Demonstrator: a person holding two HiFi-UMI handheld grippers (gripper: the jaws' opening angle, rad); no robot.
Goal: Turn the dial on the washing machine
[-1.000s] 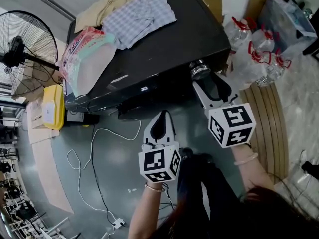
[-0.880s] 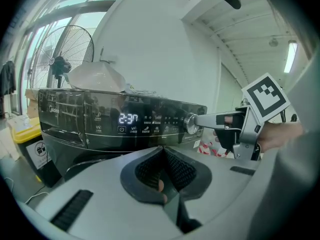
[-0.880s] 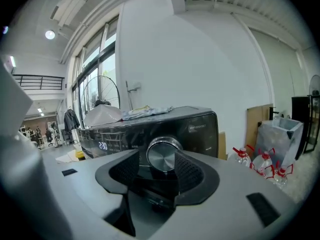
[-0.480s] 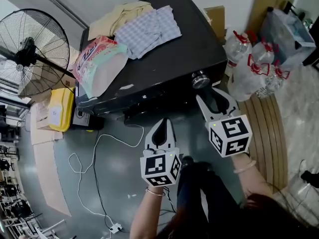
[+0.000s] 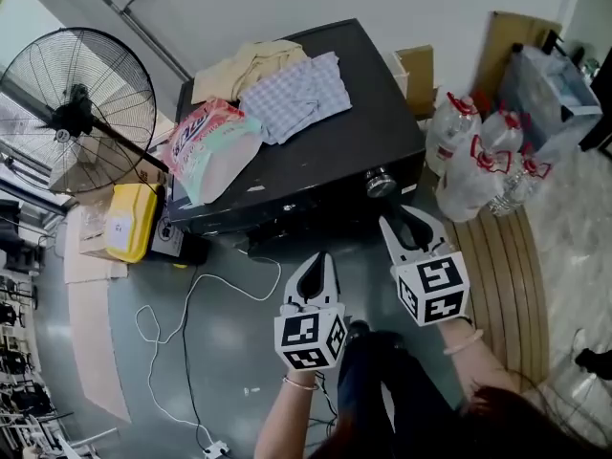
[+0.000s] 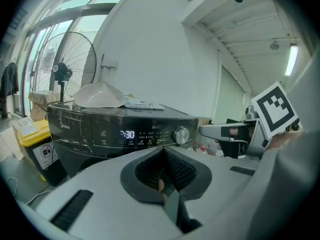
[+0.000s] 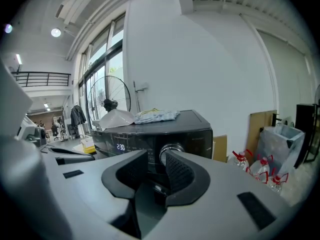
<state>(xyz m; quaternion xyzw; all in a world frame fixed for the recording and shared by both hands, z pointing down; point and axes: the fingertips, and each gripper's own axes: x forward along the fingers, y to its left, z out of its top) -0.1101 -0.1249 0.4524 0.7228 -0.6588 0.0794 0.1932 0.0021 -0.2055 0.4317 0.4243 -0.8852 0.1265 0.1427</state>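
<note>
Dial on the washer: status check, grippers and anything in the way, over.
Left gripper shut. Right gripper jaws just been closing, gap remains, nothing between them. Dial untouched, right gripper short of it. Nothing blocks the approach.

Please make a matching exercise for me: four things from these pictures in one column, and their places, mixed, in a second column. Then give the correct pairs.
1. dial
2. checked cloth
3. yellow bin
4. water bottles

A. floor, right of the washing machine in the head view
B. on top of the machine
C. on the machine's front panel
D. floor, left of the machine in the head view

Pairs: 1-C, 2-B, 3-D, 4-A
</note>
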